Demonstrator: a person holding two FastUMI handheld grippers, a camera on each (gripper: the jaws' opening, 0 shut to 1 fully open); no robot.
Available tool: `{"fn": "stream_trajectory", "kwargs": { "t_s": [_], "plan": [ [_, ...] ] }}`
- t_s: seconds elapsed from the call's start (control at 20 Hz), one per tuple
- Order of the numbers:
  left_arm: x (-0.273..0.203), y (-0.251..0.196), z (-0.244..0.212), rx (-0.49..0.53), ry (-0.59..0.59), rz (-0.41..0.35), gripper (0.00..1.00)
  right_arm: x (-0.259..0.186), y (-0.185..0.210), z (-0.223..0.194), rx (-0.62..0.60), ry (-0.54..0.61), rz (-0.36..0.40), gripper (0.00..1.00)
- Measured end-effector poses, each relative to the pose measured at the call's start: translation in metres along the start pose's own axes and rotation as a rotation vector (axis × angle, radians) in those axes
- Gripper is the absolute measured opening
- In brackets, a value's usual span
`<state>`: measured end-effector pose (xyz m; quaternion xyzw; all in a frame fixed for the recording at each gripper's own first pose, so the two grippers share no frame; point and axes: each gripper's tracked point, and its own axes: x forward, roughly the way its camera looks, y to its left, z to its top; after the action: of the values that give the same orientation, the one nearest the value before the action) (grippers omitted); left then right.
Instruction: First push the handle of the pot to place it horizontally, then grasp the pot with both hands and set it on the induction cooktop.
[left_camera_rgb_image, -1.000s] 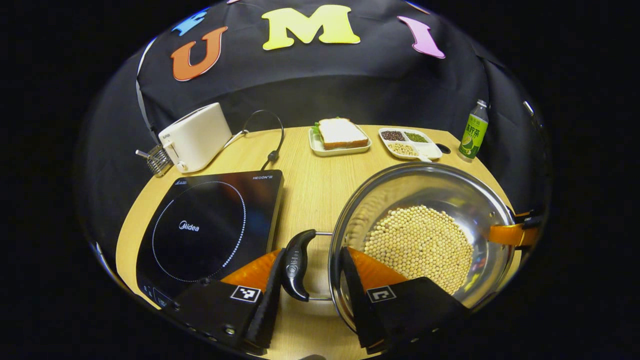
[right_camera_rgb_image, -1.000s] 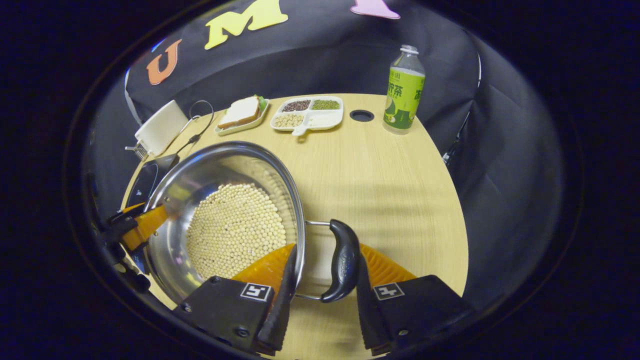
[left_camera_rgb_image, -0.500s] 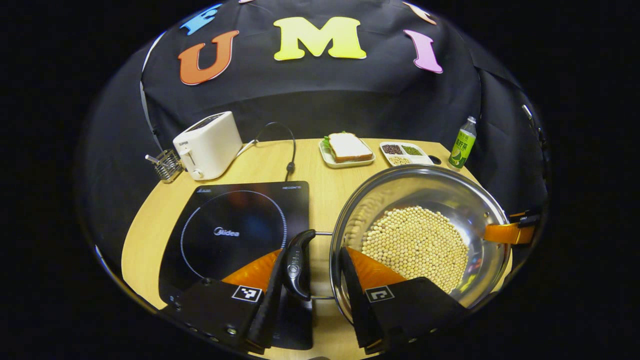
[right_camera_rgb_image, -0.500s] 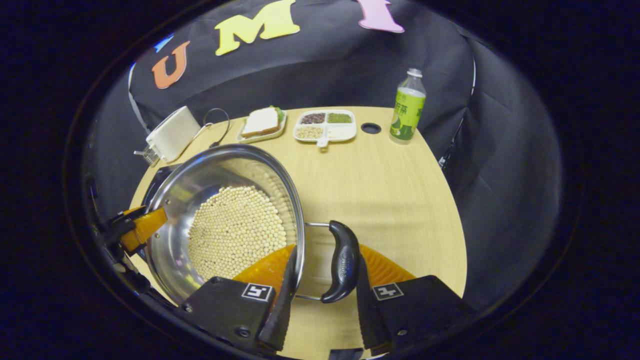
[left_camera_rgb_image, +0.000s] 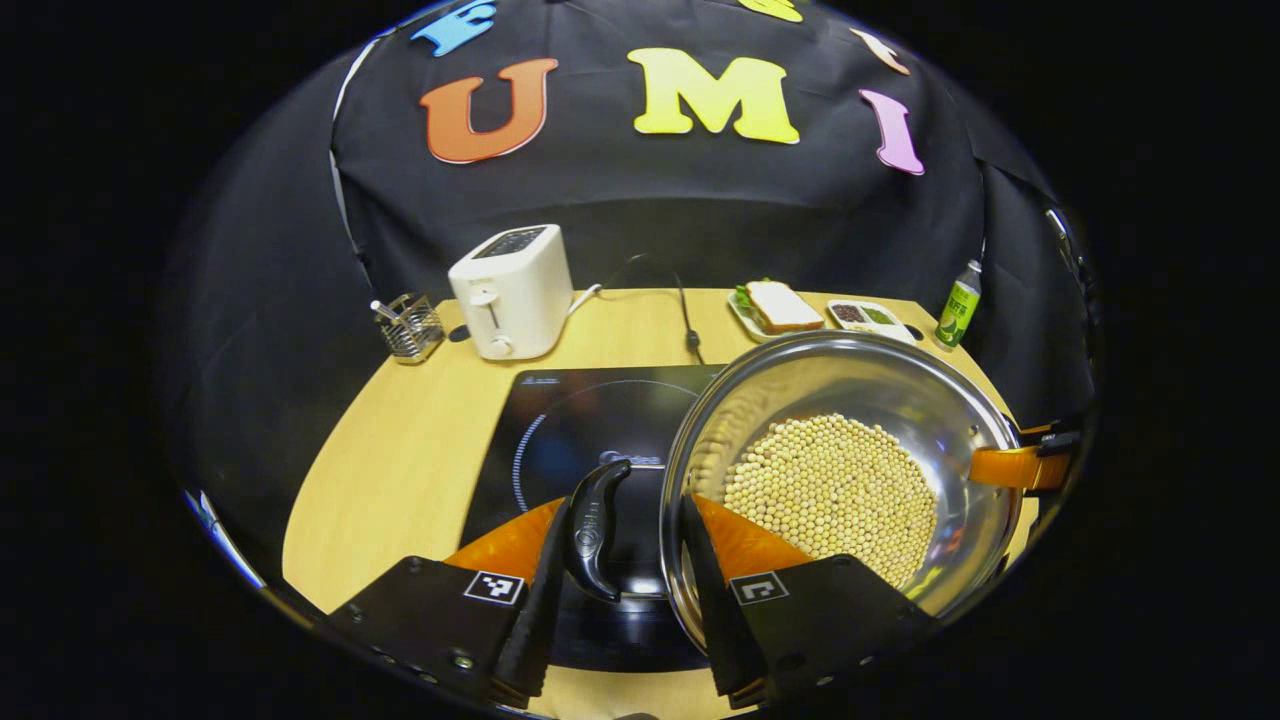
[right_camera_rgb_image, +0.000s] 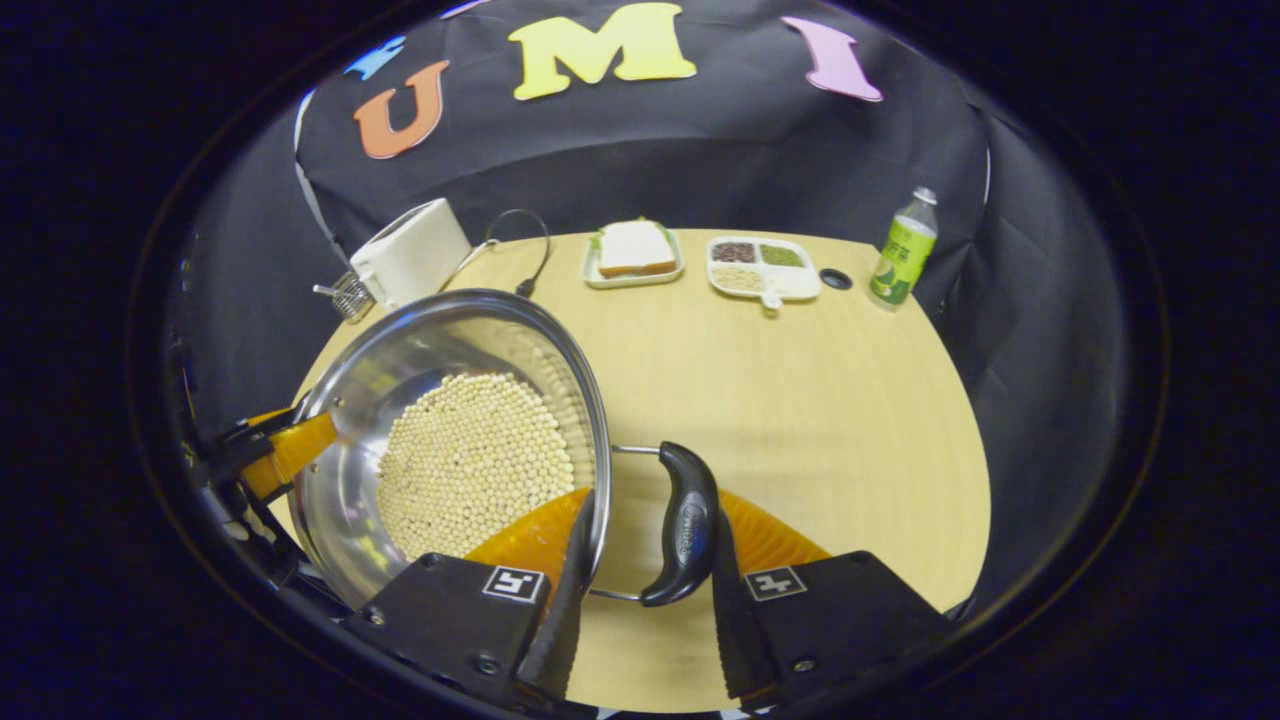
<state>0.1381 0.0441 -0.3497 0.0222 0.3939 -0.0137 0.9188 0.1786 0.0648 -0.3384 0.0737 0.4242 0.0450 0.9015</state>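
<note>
Booth with a black cloth wall and a round wooden table (left_camera_rgb_image: 420, 440); steel pot held up at both side handles.

Left gripper view: the left gripper (left_camera_rgb_image: 620, 590) has its jaws narrowed around the pot's left handle (left_camera_rgb_image: 592, 520), the inner finger against the pot wall. The pot (left_camera_rgb_image: 850, 375) hangs partly over the induction cooktop (left_camera_rgb_image: 570, 420). It holds a flat layer of soybeans (left_camera_rgb_image: 830, 490). Judgement: heavy, rigid, slick steel; loose beans shift if tipped, so keep it level.
Right gripper view: the right gripper (right_camera_rgb_image: 645, 590) jaws bracket the right handle (right_camera_rgb_image: 683, 520) likewise; whether the pads press cannot be told. A divided tray (right_camera_rgb_image: 765, 268) holds assorted grains.
</note>
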Motion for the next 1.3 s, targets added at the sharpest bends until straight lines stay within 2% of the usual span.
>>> {"fn": "stream_trajectory", "kwargs": {
  "t_s": [0.2, 0.4, 0.9, 1.3],
  "plan": [
    [-0.001, 0.041, 0.004, 0.0, 0.0, 0.021, 0.6, 0.009, 0.044, 0.005, 0.002, 0.005, 0.016, 0.57],
    [0.011, 0.07, 0.005, -0.001, 0.006, 0.03, 0.6, 0.023, 0.073, 0.012, 0.003, 0.011, 0.017, 0.56],
    [0.05, 0.108, 0.006, -0.021, 0.026, 0.039, 0.6, 0.059, 0.111, 0.031, -0.009, 0.042, 0.002, 0.56],
    [0.069, 0.123, 0.013, -0.011, 0.025, 0.037, 0.6, 0.073, 0.127, 0.042, 0.0, 0.049, -0.007, 0.56]
  ]
}}
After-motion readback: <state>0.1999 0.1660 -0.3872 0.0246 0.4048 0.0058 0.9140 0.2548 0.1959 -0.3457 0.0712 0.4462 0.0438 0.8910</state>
